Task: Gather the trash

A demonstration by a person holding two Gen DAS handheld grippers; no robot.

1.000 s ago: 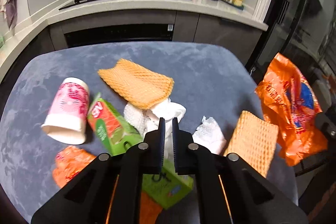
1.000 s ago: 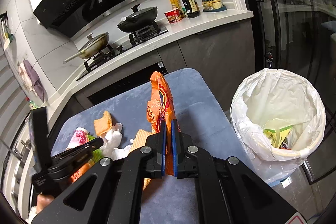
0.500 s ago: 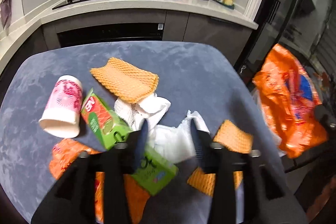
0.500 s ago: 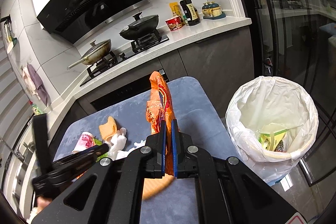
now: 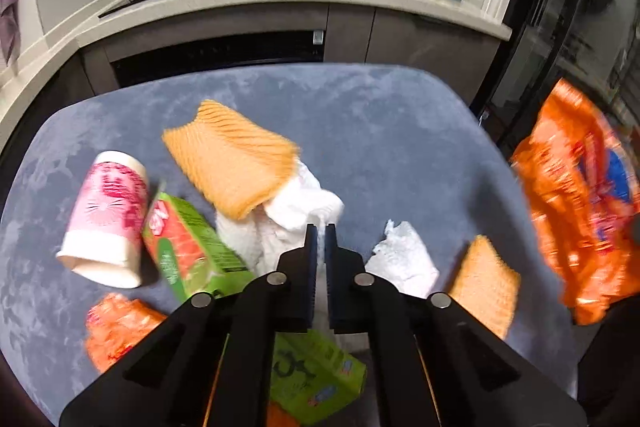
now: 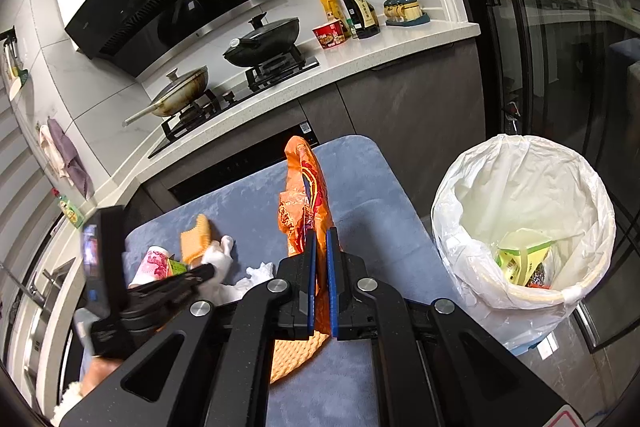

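My right gripper (image 6: 320, 239) is shut on an orange snack bag (image 6: 302, 199) and holds it upright above the blue table's (image 6: 360, 163) right side, left of the white-lined trash bin (image 6: 472, 207). The bag also shows at the right of the left wrist view (image 5: 576, 203). My left gripper (image 5: 319, 231) is shut on a white crumpled tissue (image 5: 304, 203) in the trash pile. Around it lie an orange foam net (image 5: 232, 155), a pink cup (image 5: 108, 211), a green carton (image 5: 188, 251), another tissue (image 5: 404, 259) and a second net (image 5: 484, 279).
A second green carton (image 5: 316, 375) and an orange wrapper (image 5: 116, 327) lie near the table's front edge. The bin holds a yellow-green carton (image 6: 520, 259). Behind the table (image 5: 400, 131) runs a counter with a stove, pans (image 6: 264, 43) and bottles.
My left gripper opened over the tissue pile half a second ago and has now closed on the white tissue. My right gripper keeps hold of the orange bag, and the bin looks closer.
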